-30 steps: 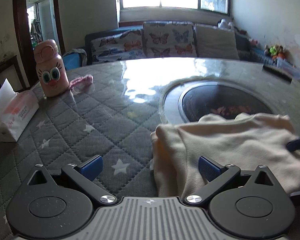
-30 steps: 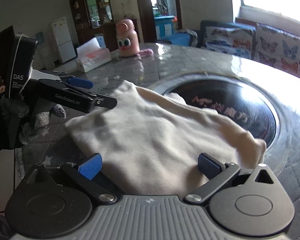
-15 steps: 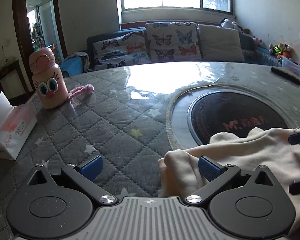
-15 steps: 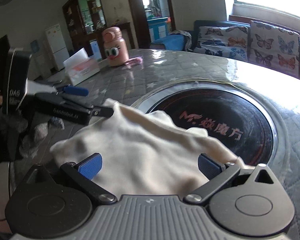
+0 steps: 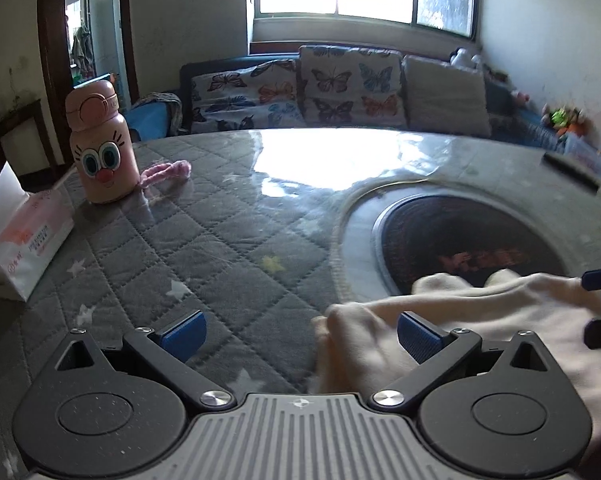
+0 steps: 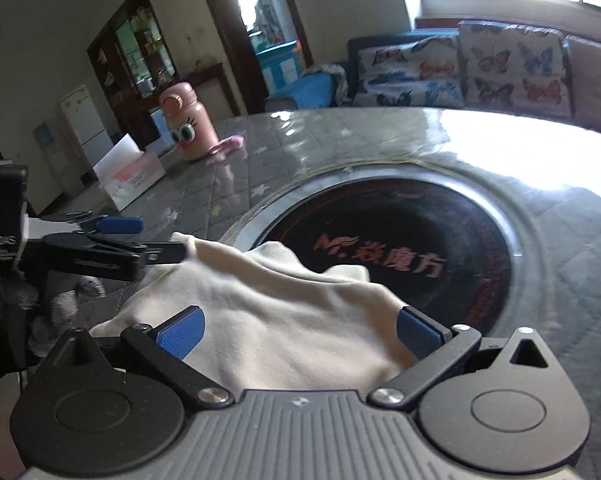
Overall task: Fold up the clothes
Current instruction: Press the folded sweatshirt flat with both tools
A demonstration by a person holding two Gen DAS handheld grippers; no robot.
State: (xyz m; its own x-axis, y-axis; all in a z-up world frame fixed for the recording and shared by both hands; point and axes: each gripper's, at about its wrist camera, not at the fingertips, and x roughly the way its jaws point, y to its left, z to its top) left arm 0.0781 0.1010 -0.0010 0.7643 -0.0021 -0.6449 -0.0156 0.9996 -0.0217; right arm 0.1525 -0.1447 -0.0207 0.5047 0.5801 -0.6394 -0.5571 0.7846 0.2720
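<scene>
the cream garment (image 6: 268, 320) lies bunched on the round table (image 5: 228, 240), its far edge draped over the rim of the dark round plate (image 6: 400, 248) set into the table's middle. the left gripper (image 5: 298, 334) has its fingers spread wide, one blue pad (image 5: 182, 330) over bare quilted cover and the other at the garment's near corner, with nothing pinched between them. the right gripper (image 6: 298, 330) is just as wide, and the cloth heaps up between its two pads without being squeezed. in the right wrist view the left gripper sits at the garment's left edge, held by a gloved hand (image 6: 52, 304); whether its tip touches the cloth i cannot tell. farther off on the table stands a pink bottle (image 5: 100, 146) with a cartoon face, a pink strap (image 5: 166, 170) trailing beside it, and a tissue box (image 5: 16, 248) near the edge. behind the table runs a sofa (image 5: 340, 92) with butterfly cushions.
</scene>
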